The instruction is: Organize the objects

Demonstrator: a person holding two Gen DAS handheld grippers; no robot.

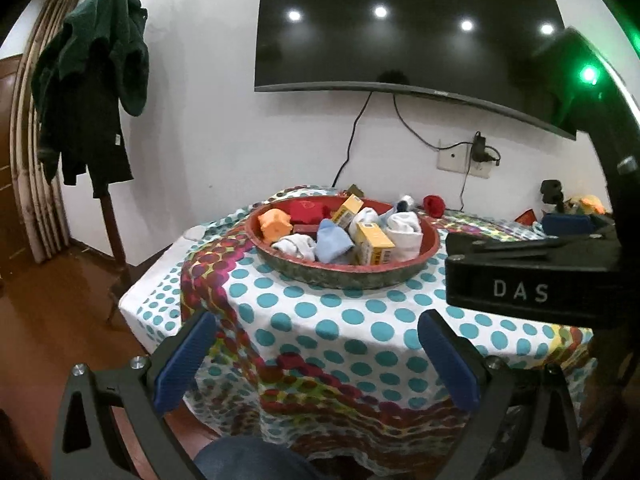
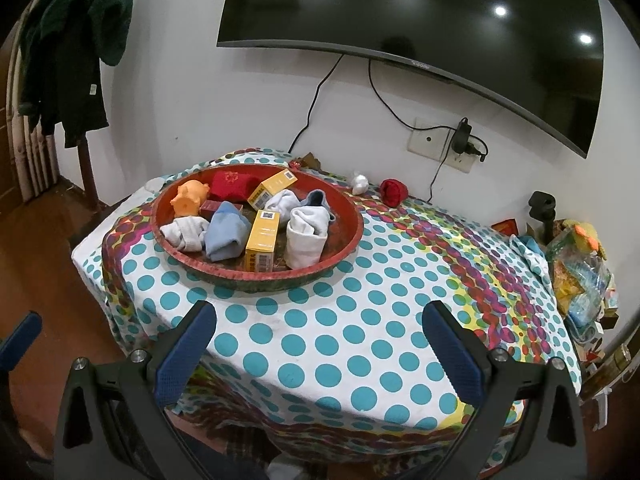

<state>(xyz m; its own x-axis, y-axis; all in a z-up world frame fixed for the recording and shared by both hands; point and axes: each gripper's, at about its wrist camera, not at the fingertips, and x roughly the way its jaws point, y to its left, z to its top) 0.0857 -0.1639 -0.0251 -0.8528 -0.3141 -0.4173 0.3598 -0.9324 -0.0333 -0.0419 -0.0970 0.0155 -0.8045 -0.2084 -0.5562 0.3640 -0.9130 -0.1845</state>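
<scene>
Grippers both spread wide and empty, left gripper and right gripper short of the table's near edge; tray of socks and boxes lies ahead-left on the cloth, roughly equally reachable.

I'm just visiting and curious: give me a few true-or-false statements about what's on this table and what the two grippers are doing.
1. Both the left gripper and the right gripper are open and hold nothing. True.
2. The round tray holds only socks. False: it also holds yellow boxes, an orange toy and a red cloth.
3. The red ball lies on the tablecloth, outside the tray. True.
4. The television shows a programme. False: its screen is dark.
</scene>
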